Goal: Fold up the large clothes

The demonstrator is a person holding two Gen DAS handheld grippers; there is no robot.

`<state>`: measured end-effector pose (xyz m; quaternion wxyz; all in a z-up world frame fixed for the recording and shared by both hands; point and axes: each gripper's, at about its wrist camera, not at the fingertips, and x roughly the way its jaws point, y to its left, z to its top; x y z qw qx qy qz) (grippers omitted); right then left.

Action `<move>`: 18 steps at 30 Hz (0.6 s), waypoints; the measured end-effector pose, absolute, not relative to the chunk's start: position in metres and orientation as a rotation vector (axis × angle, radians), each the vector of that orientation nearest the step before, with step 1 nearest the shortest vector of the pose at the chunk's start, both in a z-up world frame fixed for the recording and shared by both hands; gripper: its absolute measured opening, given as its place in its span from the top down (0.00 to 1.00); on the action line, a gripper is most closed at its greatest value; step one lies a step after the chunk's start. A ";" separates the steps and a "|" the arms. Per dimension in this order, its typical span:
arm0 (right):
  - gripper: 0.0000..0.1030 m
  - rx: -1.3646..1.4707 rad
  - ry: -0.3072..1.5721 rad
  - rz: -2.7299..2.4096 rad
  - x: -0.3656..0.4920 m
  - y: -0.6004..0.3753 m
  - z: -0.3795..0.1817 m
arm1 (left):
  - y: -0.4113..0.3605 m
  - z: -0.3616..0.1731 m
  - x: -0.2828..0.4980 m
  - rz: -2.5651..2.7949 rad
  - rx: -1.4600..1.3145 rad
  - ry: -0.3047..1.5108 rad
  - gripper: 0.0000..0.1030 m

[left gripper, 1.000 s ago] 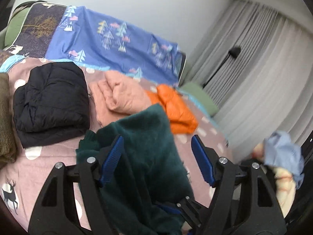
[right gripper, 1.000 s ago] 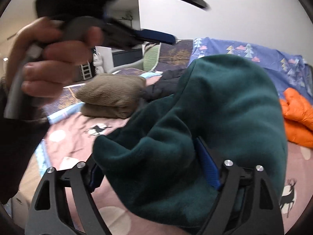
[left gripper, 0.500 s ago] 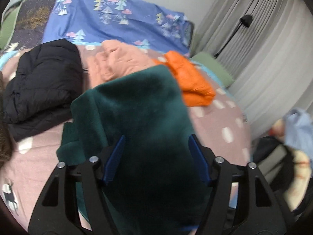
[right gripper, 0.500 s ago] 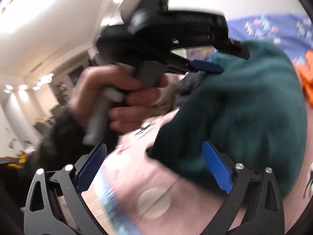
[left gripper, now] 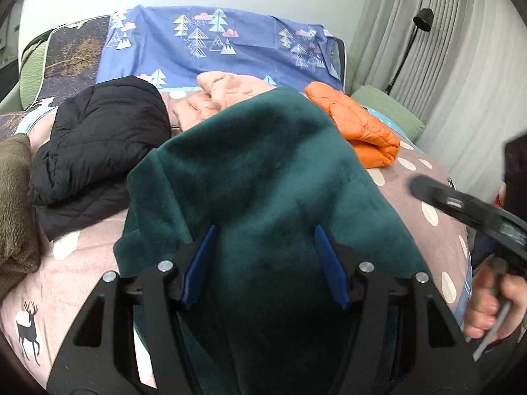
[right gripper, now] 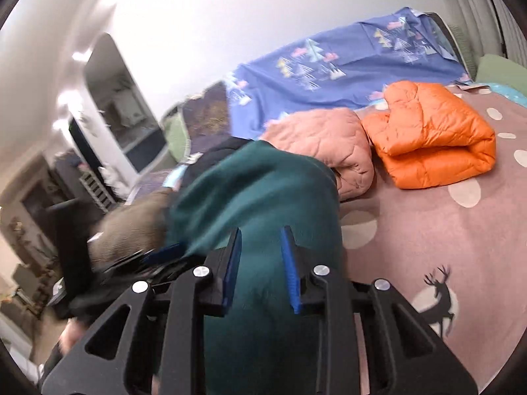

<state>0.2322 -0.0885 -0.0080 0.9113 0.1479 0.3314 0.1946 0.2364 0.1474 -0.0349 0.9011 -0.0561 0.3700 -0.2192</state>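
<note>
Green fleece garment (left gripper: 273,177), one, both grippers' jaws apart, four folded garments behind.

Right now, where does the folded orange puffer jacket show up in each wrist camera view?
Left wrist: the orange puffer jacket sits upper right of centre, past the dark green fleece.
Right wrist: it lies upper right, beside the pink quilted jacket.
Shared landmark: the blue tree-print sheet behind it.

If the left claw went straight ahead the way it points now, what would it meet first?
The dark green fleece filling the space between and ahead of the left claw. Beyond it probably the pink jacket, though depth is unclear.
</note>
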 end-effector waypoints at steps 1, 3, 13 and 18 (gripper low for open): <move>0.71 0.250 0.700 0.382 0.235 -0.073 -0.020 | 0.152 -0.037 0.236 -0.451 -0.135 0.768 0.38; 0.69 0.122 0.637 0.336 0.226 -0.052 -0.026 | 0.159 -0.038 0.236 -0.422 -0.159 0.796 0.38; 0.69 0.112 0.631 0.318 0.237 -0.051 -0.033 | 0.172 0.022 0.233 -0.353 -0.418 0.749 0.41; 0.69 0.108 0.628 0.319 0.235 -0.047 -0.031 | 0.155 0.009 0.257 -0.270 -0.394 0.714 0.41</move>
